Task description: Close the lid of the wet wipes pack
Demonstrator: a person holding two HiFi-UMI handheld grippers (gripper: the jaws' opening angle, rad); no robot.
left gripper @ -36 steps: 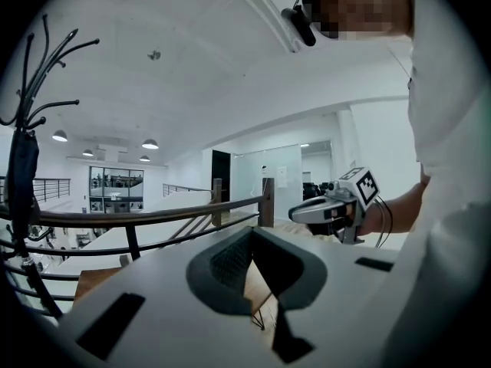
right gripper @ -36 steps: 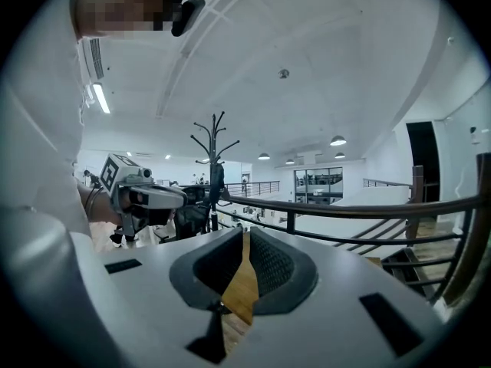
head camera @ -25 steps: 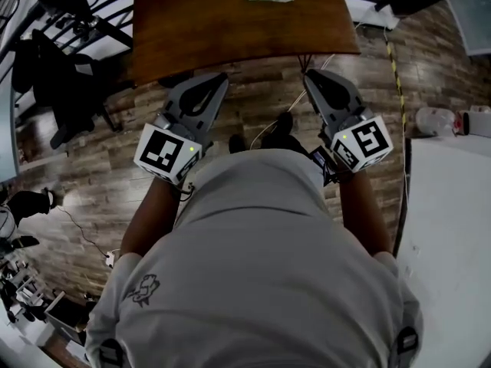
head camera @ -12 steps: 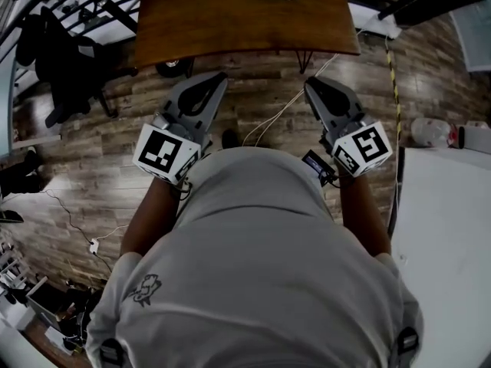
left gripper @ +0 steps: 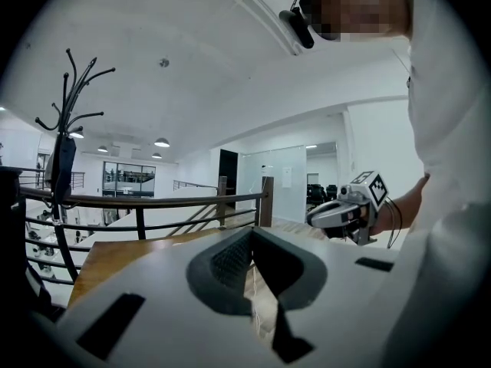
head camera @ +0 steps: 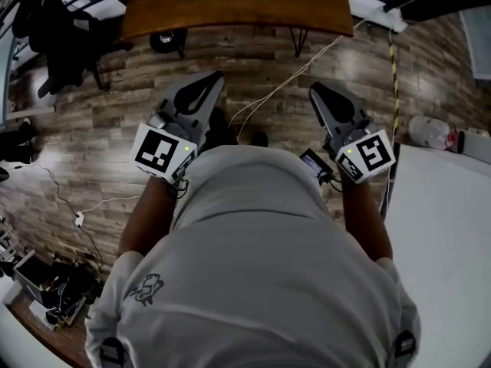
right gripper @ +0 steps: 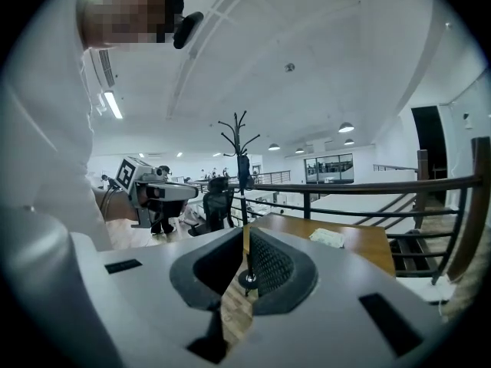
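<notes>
Head view has you short of the wooden tabletop, with both arms over the plank floor. Your left hand-held gripper and right hand-held gripper each have their jaws together and hold nothing. The right gripper view shows the wet wipes pack lying flat toward the tabletop's far edge, well apart from both.

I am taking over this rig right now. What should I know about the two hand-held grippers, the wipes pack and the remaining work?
Left hand-held gripper: shut, empty, held above the floor, short of the table.
Right hand-held gripper: shut, empty, also short of the table.
Wipes pack: lies on the table ahead of both grippers, touched by nothing.
Done: nothing that shows; the pack is too small to tell how its lid stands.
Left: step to the table, reach the pack, press its lid closed.
</notes>
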